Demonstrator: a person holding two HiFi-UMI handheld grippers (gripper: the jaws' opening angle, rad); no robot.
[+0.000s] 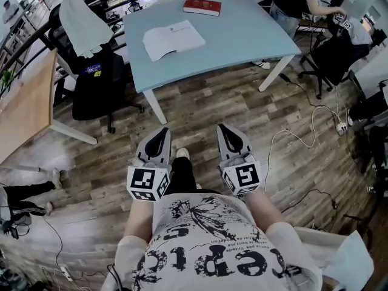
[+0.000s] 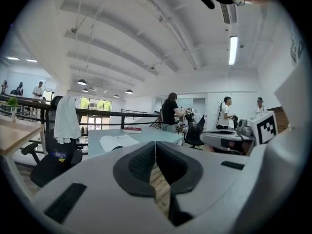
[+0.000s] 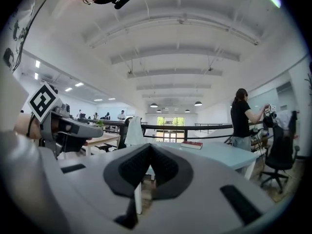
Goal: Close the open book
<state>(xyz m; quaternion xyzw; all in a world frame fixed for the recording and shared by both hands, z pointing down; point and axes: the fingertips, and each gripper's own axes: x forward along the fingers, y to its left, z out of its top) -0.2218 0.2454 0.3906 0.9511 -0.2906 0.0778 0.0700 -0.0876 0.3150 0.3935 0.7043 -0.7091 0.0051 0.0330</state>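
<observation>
book: open book [image 1: 173,39] lies pages-up on blue counter [image 1: 254,35], at 12 o'clock of both grippers, well apart | red book [image 1: 202,6]: shut, at 1 o'clock of it | left gripper [image 1: 161,132]: jaws together, empty | right gripper [image 1: 224,129]: jaws together, empty | page print too small to read

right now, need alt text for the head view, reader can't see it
A person stands on a wood floor holding the left gripper and right gripper, both shut and empty, short of a light blue table. An open book lies on it, a closed red book beyond.
</observation>
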